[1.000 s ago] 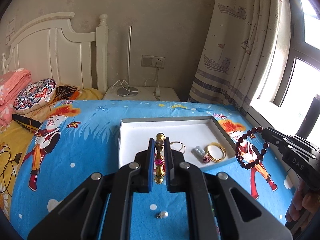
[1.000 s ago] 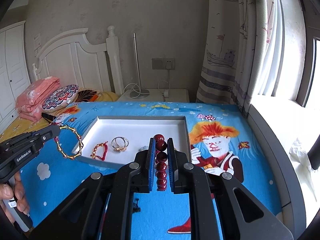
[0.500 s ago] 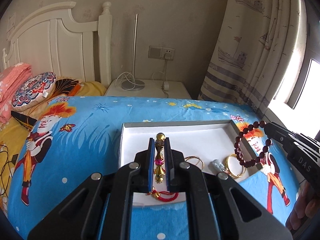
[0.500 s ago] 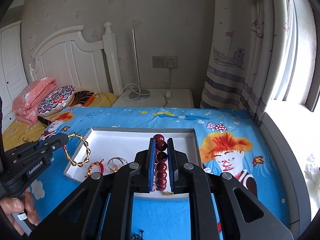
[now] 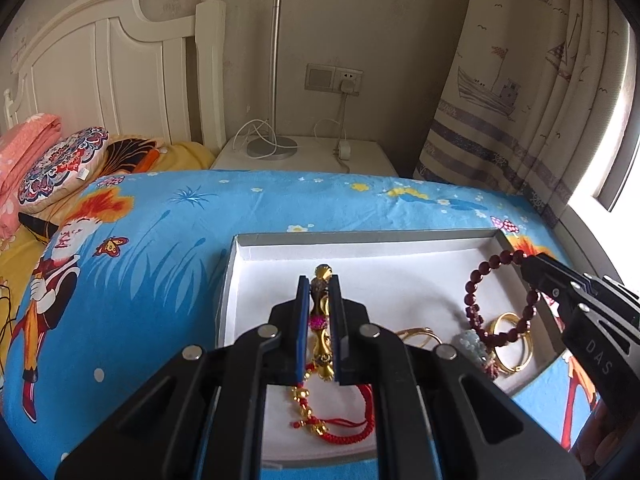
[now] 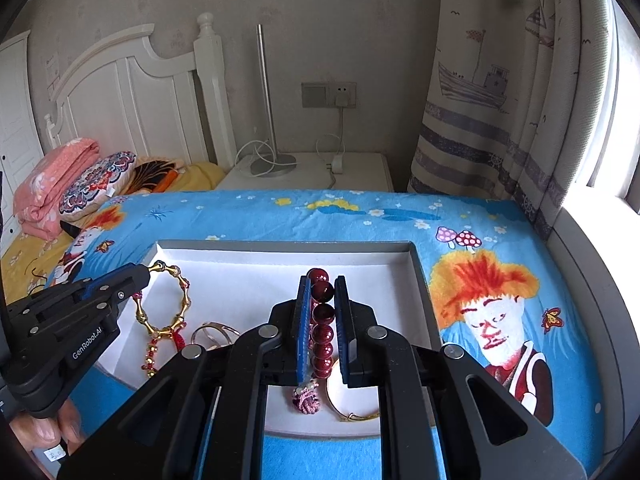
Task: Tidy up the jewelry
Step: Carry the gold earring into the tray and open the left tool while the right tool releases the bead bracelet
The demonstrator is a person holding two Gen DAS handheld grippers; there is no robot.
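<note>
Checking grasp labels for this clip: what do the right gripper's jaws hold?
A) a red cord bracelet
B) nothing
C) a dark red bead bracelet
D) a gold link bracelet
C: the right gripper is shut on the dark red bead bracelet, above the white tray.

The gold rings (image 6: 352,404) lie half hidden behind the right gripper (image 6: 323,320). The red cord bracelet (image 5: 340,420) is partly covered too.
</note>
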